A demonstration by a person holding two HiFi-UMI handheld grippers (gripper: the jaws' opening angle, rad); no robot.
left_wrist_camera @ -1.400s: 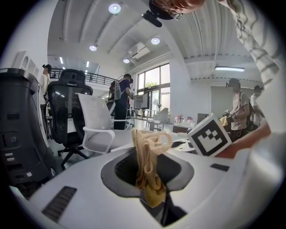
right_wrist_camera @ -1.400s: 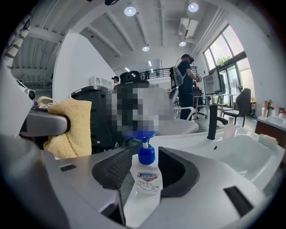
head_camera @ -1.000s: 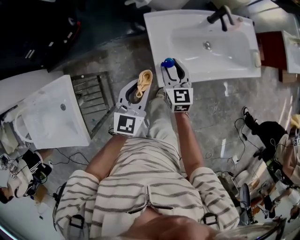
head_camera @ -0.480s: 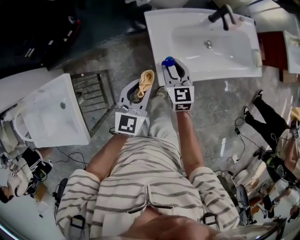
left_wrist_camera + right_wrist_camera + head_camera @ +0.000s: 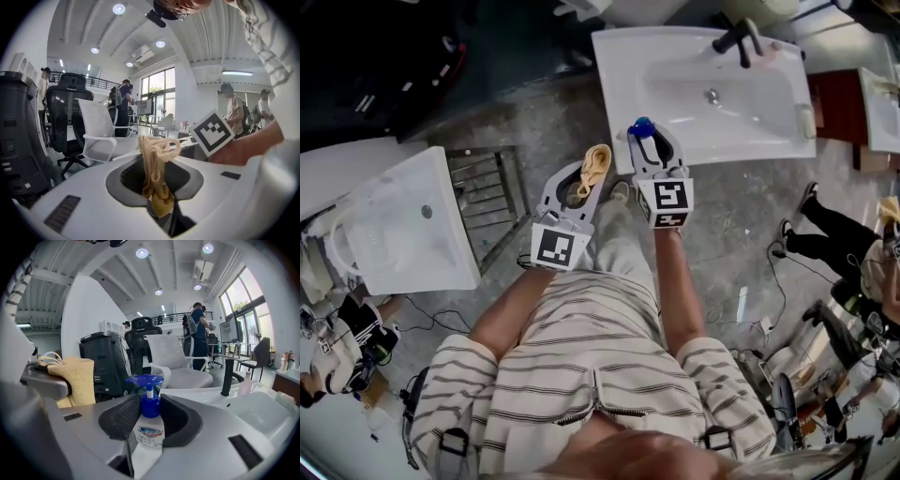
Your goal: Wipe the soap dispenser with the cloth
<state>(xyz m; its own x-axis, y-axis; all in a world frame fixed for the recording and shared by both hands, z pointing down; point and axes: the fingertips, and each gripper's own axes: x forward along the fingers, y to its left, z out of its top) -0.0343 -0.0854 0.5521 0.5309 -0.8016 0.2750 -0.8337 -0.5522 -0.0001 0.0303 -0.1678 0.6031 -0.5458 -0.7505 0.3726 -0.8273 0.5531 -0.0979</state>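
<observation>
1. A glossy white rectangular sink (image 5: pixel 750 112) has a black faucet (image 5: pixel 737 36) at its back rim.
2. The right gripper (image 5: pixel 651 141) is at the sink's front-left edge. Its jaws have just been closing and now clamp the soap dispenser (image 5: pixel 150 432).
3. The left gripper (image 5: pixel 586 174) is just beside it, over grey floor, pinching the cloth (image 5: pixel 154 178).
4. The dispenser stands upright, a pale bottle with a blue pump (image 5: pixel 145 379), between ribbed pads.
5. The cloth is tan, nubbly and bunched.
</observation>
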